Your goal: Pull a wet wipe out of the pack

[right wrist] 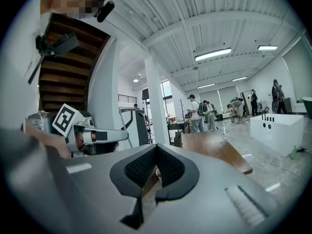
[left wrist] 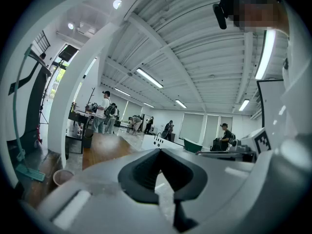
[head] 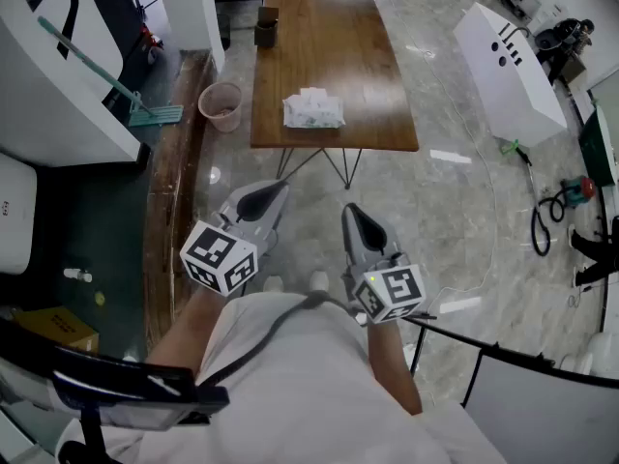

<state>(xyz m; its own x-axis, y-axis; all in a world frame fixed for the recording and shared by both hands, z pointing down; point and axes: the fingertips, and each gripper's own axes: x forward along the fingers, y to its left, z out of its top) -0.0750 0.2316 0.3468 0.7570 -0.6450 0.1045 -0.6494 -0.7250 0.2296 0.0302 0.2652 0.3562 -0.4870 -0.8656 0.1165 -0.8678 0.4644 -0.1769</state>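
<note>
The wet wipe pack (head: 312, 110), white with green print, lies near the front edge of a brown wooden table (head: 329, 46). I stand well back from it on the marble floor. My left gripper (head: 274, 190) and right gripper (head: 350, 211) are held side by side close to my body and point toward the table, both shut with nothing between the pads. In the left gripper view the left gripper (left wrist: 160, 151) has its jaws meeting over the table (left wrist: 100, 147). In the right gripper view the right gripper (right wrist: 156, 149) is likewise shut, with the table (right wrist: 214, 147) ahead. The pack shows in neither gripper view.
A small dark box (head: 266, 29) stands at the table's far left end. A pink bucket (head: 221, 105) and a green floor mop (head: 145, 114) sit left of the table. A long white unit (head: 508, 61) and loose cables (head: 542, 220) lie to the right. Several people (right wrist: 200, 112) stand far off.
</note>
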